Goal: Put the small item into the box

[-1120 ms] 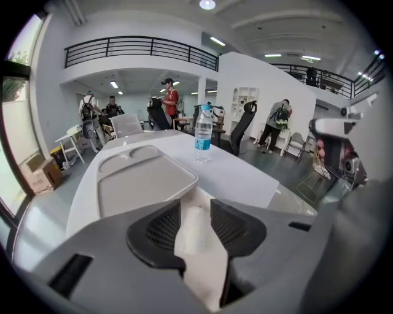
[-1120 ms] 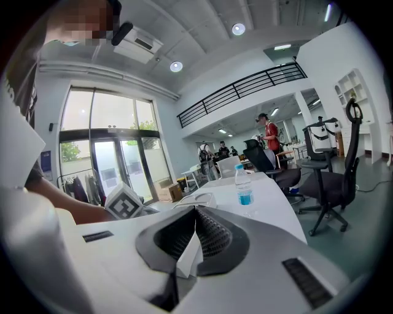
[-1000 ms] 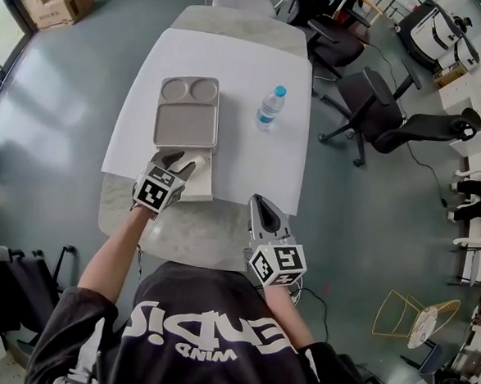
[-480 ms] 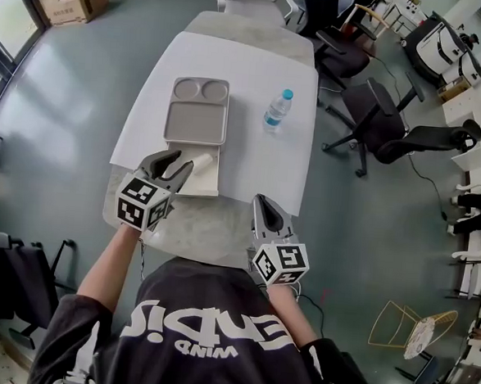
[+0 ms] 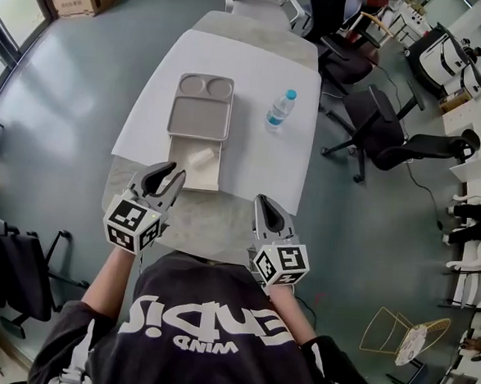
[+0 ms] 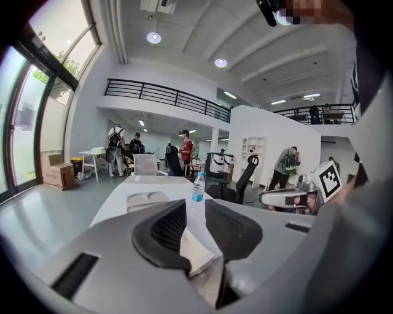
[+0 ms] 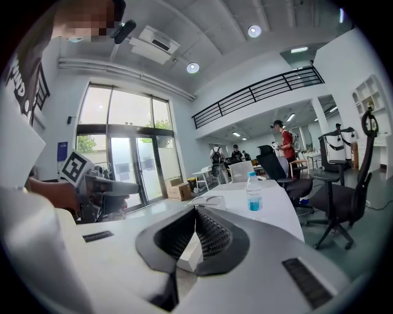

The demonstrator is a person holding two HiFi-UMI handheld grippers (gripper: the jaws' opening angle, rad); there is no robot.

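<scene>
Small item (image 5: 199, 158) lies in box (image 5: 178, 174); left gripper (image 5: 174, 172) hangs empty, jaws apart, just narrowing (right gripper (image 5: 262, 200) pinched, tips together).

The left gripper (image 5: 173, 174) has drawn back from over the box (image 5: 209, 177) toward the person and risen, and now hangs above the counter (image 5: 213, 226), just short of the box's near edge. The small white item (image 5: 198, 157), earlier between the fingers, lies uncovered in the box. The fingers have just been closing, with nothing between them.
</scene>
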